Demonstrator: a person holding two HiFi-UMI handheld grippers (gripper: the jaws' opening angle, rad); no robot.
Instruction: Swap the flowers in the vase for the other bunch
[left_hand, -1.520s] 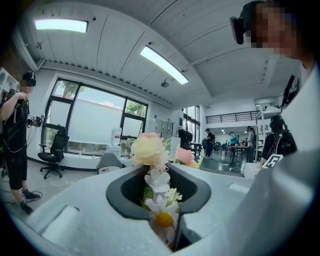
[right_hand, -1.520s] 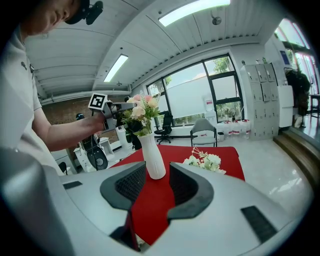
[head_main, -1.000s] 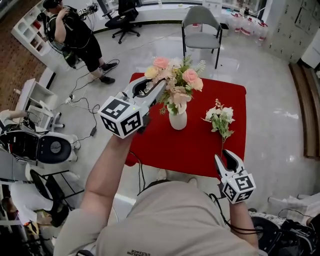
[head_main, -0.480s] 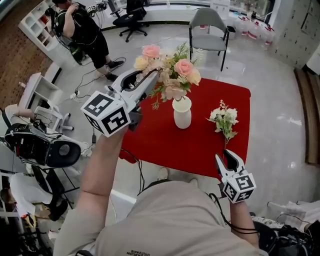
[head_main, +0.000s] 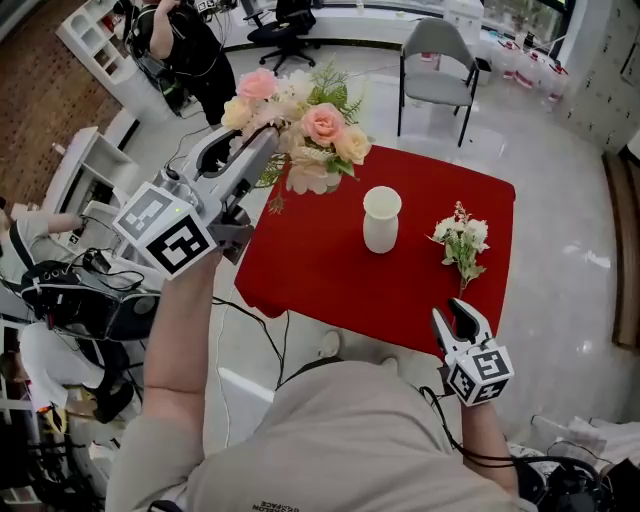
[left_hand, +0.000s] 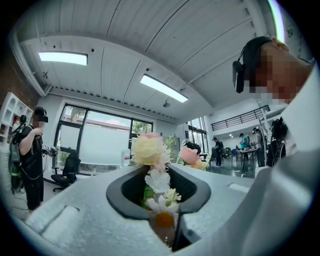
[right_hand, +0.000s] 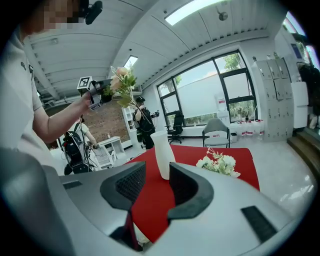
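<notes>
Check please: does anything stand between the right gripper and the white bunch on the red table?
Nothing visible does. The right gripper hangs at the near edge of the red cloth, fingers apart and empty; only bare cloth lies between it and the white bunch. The vase stands apart, further left.

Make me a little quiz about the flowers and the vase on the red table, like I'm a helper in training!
1. True or false: the tall white vase on the red-clothed table has flowers in it.
2. Where does the small bunch of white flowers lie? A) in the vase B) on the red cloth, beside the vase C) on the floor
3. Which gripper grips the pink-and-cream rose bouquet, and is the other open or shut?
Key: 1 false, it is empty. 2 B. 3 The left gripper is shut on the bouquet; the right gripper is open and empty.
</notes>
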